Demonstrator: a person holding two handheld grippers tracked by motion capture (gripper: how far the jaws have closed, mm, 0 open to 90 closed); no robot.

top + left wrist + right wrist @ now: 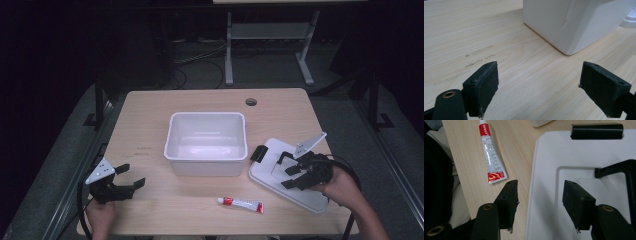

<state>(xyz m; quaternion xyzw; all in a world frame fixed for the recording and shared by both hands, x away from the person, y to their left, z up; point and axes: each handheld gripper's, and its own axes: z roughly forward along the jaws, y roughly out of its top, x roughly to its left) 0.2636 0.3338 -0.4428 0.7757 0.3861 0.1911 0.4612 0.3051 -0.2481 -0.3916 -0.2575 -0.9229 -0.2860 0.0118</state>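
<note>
A white bin [206, 142] stands empty in the middle of the wooden table [150, 115]. Right of it lies its flat white lid [300, 192] with a black latch [258, 153] at its near-left end. A red and white tube [240, 204] lies near the front edge. My right gripper [286, 171] hovers low over the lid, open. In the right gripper view its jaws [539, 195] straddle the lid's edge [584, 152] without pressing on it, the tube [492, 155] off to the left. My left gripper [131, 176] rests at the front left, open and holding nothing.
In the left gripper view the bin's corner [574, 22] stands ahead of the open gripper [539, 82] with bare wood between. A cable hole [251, 102] sits at the table's back. A grey desk frame [270, 35] stands on the floor behind.
</note>
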